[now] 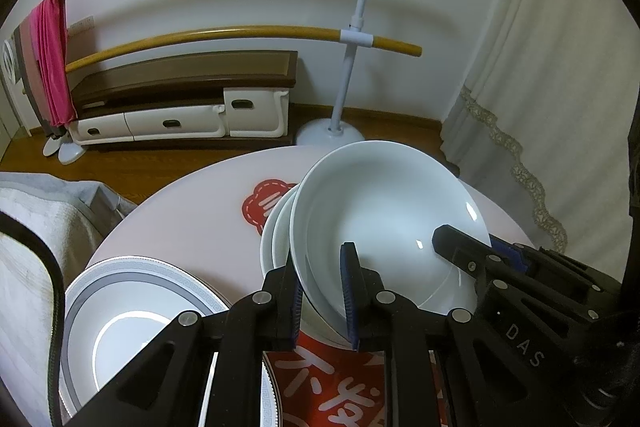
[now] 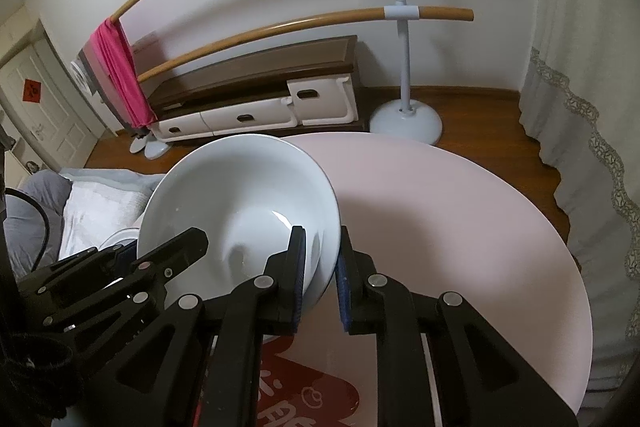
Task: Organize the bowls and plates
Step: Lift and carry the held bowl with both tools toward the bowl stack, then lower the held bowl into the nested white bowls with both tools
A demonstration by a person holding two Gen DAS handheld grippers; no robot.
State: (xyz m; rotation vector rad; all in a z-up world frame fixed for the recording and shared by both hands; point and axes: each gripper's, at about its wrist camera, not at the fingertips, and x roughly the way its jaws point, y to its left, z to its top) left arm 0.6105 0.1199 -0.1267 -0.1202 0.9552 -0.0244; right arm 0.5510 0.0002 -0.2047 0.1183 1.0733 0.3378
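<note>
Each hand-held gripper (image 1: pixel 322 291) (image 2: pixel 320 279) is black plastic linkage with silver rivets, blue-ribbed finger pads (image 1: pixel 349 291); one arm reads "DAS".

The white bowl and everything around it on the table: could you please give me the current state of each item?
White bowl: tilted, rim pinched on two sides.
Left hand-held gripper: shut on the white bowl's near rim.
Right hand-held gripper: shut on the white bowl's opposite rim.
Stacked white bowls: nested beneath the white bowl.
Patterned plate: flat on the table, untouched.
Pink table: bare on its right side.
</note>
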